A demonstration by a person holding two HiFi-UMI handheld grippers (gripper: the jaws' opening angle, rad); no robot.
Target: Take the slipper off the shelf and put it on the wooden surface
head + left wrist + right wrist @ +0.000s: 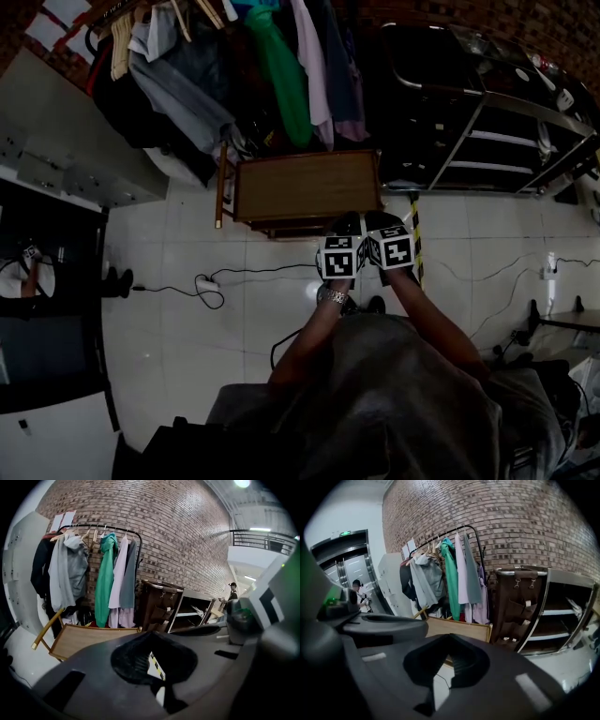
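Grey cabinet left of the bench. White tile floor, with a cable trailing in front of the bench. Clothes rack behind the bench, against the brick wall. Left tool and right tool side by side just in front of the bench, both closed and empty. Shelf right of the bench. A pale shape on an upper level may be the slipper; cannot tell for sure.

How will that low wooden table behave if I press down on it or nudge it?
The wooden table has a broad, flat top, so it probably won't tip under light pressure. The thin wooden leg at its side suggests a light frame. On the glossy tile floor it may slide if nudged.
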